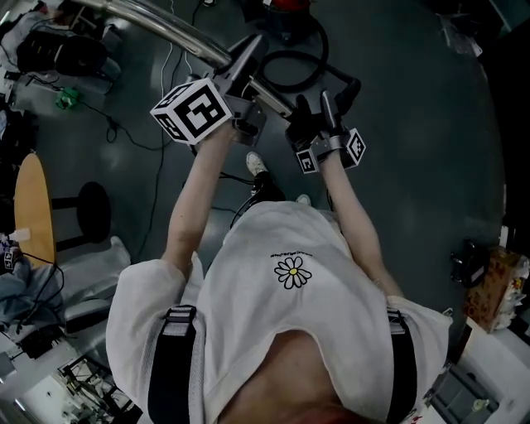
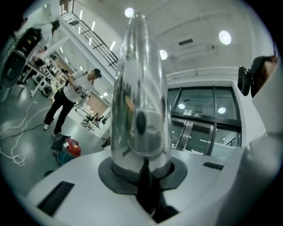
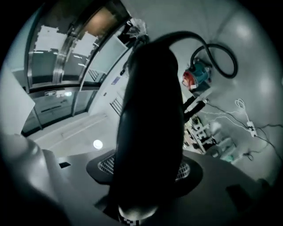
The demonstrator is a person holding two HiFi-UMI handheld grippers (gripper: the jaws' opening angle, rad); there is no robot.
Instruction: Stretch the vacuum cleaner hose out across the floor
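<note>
- Left tool (image 1: 244, 70): jaws pressed together on the chrome wand (image 1: 166, 25). The wand is held off the floor (image 1: 414, 124) and runs from this tool to the far left.
- Right tool (image 1: 327, 108): jaws stand wide around the black hose end (image 3: 150, 132), just to the right of the left tool. They appear to bear on it.
- Hose (image 3: 219, 45): it curls in a loop between the right tool and the vacuum cleaner (image 3: 196, 77). The cleaner stands on the floor at the far side, near both tools.
- Progress: early, by this evidence. Both tools have hold of the wand-and-hose assembly, but the hose is still looped close to the cleaner and none of it lies straight on the floor.
- Remaining: draw the held end away from the cleaner until the loop opens, then lay the hose down along the floor.
- Hidden or unclear:
  - The top edge of the head view cuts off most of the cleaner.
  - The far end of the wand leaves the frame at upper left, so no nozzle can be seen.
  - The tools cover the joint between wand and hose.
  - The right gripper view is dark, so pad contact on the hose end is judged rather than plainly seen.
</note>
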